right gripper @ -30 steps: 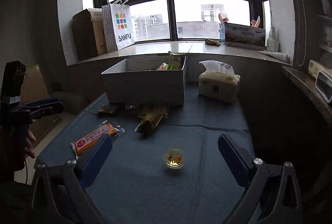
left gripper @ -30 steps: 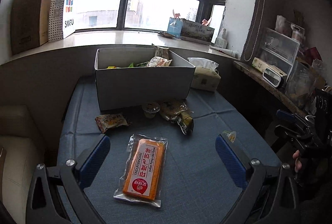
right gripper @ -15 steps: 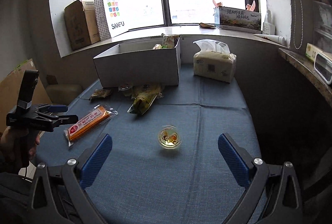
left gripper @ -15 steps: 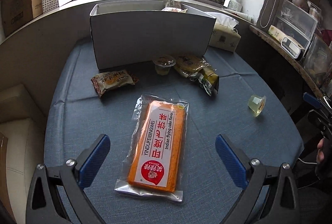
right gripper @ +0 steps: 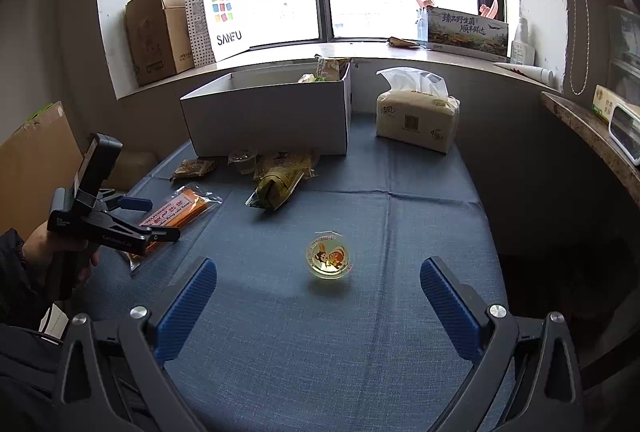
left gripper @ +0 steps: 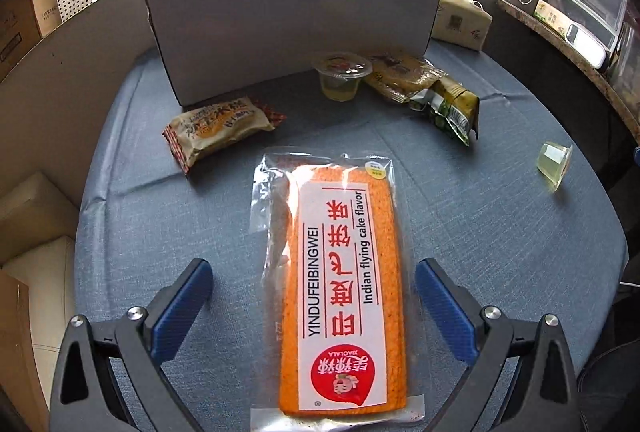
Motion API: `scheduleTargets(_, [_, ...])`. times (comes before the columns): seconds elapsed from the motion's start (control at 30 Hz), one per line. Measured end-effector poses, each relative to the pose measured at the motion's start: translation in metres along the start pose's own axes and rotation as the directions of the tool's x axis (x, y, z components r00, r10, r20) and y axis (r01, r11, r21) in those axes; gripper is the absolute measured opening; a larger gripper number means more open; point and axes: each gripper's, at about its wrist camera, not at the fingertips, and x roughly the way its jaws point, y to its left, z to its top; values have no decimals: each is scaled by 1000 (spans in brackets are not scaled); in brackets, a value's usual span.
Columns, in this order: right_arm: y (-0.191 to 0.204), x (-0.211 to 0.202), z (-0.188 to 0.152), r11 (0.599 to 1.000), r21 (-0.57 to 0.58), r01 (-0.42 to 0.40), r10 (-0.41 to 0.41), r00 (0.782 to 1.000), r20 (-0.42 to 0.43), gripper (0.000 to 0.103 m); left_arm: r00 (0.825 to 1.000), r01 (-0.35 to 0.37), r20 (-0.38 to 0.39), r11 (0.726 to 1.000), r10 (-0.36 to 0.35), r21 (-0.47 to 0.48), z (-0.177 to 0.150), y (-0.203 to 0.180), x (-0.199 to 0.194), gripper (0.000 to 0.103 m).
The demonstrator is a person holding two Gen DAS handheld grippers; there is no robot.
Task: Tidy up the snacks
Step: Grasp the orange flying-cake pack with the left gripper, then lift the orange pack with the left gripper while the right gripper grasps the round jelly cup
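Note:
An orange flying-cake packet [left gripper: 340, 280] lies flat on the blue table. My left gripper [left gripper: 314, 296] is open, its blue pads either side of the packet's near half, not touching it. The packet also shows in the right wrist view [right gripper: 176, 210], with the left gripper [right gripper: 150, 218] low over it. My right gripper [right gripper: 318, 302] is open and empty, just short of a small jelly cup [right gripper: 330, 256]. A white box [right gripper: 272, 116] with snacks in it stands at the back.
In front of the box lie a beige snack pack [left gripper: 220, 126], a second jelly cup [left gripper: 340, 76] and green-yellow bags [left gripper: 432, 92]. A tissue pack [right gripper: 416, 118] stands right of the box. A stone shelf [right gripper: 600, 140] runs along the right edge.
My left gripper has dropped and moved forward over the orange packet, which now lies between its open pads. My right gripper has tilted down towards the jelly cup.

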Motion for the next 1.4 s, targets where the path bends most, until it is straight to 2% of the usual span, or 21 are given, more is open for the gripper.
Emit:
scheduleTargets(0.13, [2,2,-1,1000,-5,-4,4,1000,-8,103,1000,-21,-4,1000,21,21,2,-3,2,103])
scheduleTargets(0.2, [3,3,-2,1000,-10,-3,3,1000,-11,103,1000,-21,5,1000,21,16,1,-1,-2,98])
scheduleTargets(0.23, [3,3,-2,1000,-11,-2,2,1000,-12,103,1000,-19,23,1000,19,19,1,-2,-6,76])
scheduleTargets(0.27, [3,4,-2,1000,-11,-1,1,1000,-14,103,999,-22,34,1000,22,13,0,-2,-11,63])
scheduleTargets(0.37, [4,4,-2,1000,-12,-2,1,1000,-17,103,999,26,29,1000,-26,8,-3,-1,-18,61])
scheduleTargets(0.5, [6,5,-3,1000,-22,1,-1,1000,-22,103,993,54,109,999,-53,-4,-10,-6,-42,61])
scheduleTargets(0.63, [9,12,-2,999,-33,1,-2,999,-38,103,974,117,197,993,-111,-18,-10,-11,-77,61])
scheduleTargets(0.8, [11,32,-1,997,-76,7,-13,997,-82,103,940,192,290,981,-181,-11,-8,-21,-114,61])
scheduleTargets(0.9, [11,51,1,994,-109,9,-21,994,-110,103,933,203,303,979,-194,4,-9,-27,-122,61])
scheduleTargets(1.07, [3,90,1,994,-111,23,-43,983,-179,103,933,207,301,978,-196,-3,-11,-27,-124,61])
scheduleTargets(1.13, [0,103,-1,996,-93,-10,-11,977,-213,103,933,207,302,978,-193,-15,-12,-26,-123,61])
scheduleTargets(1.2, [-2,111,-4,997,-75,-4,-13,974,-226,94,934,209,302,978,-193,-20,-12,-25,-123,61])
scheduleTargets(1.23, [-2,113,-5,997,-69,-13,-3,973,-229,72,935,204,301,979,-189,-20,-12,-26,-123,61])
scheduleTargets(1.27, [0,112,-5,996,-91,21,-40,978,-205,48,935,203,300,979,-187,-21,-12,-26,-122,61])
scheduleTargets(1.4, [-7,106,-4,998,-46,-30,21,980,-200,48,936,196,303,980,-181,-19,-13,-27,-124,61])
